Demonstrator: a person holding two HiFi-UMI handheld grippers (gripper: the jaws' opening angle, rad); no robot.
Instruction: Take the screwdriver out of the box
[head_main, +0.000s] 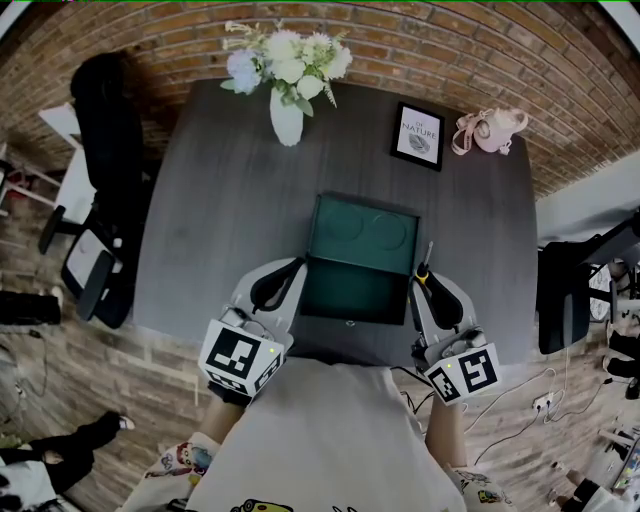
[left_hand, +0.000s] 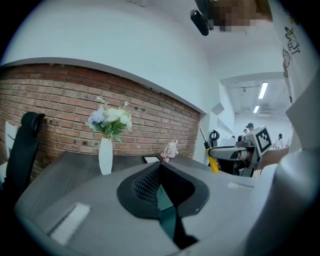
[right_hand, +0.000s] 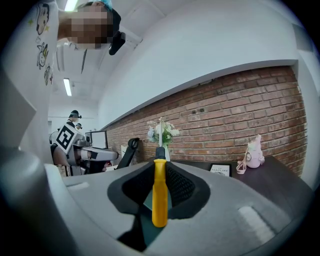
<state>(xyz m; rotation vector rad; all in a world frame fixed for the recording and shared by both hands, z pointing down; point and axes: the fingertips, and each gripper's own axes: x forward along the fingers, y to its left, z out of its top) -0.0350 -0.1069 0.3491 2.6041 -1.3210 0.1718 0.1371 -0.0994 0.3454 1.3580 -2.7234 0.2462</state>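
An open dark green box (head_main: 352, 288) sits on the dark table (head_main: 220, 220) near its front edge, its lid (head_main: 364, 231) tipped back. My right gripper (head_main: 421, 277) is shut on the screwdriver (head_main: 424, 266) just right of the box. In the right gripper view the yellow handle (right_hand: 159, 192) lies between the jaws of this gripper (right_hand: 160, 169) and the metal shaft points away. My left gripper (head_main: 297, 266) hovers at the box's left edge, shut and empty; its own view shows the gripper's (left_hand: 160, 169) pads together. That view also catches the screwdriver (left_hand: 213, 163) off to the right.
At the back of the table stand a white vase of flowers (head_main: 286, 112), a framed picture (head_main: 418, 136) and a pink figurine (head_main: 490, 130). A black office chair (head_main: 108, 180) stands to the left, another dark chair (head_main: 568, 300) to the right. A brick wall runs behind.
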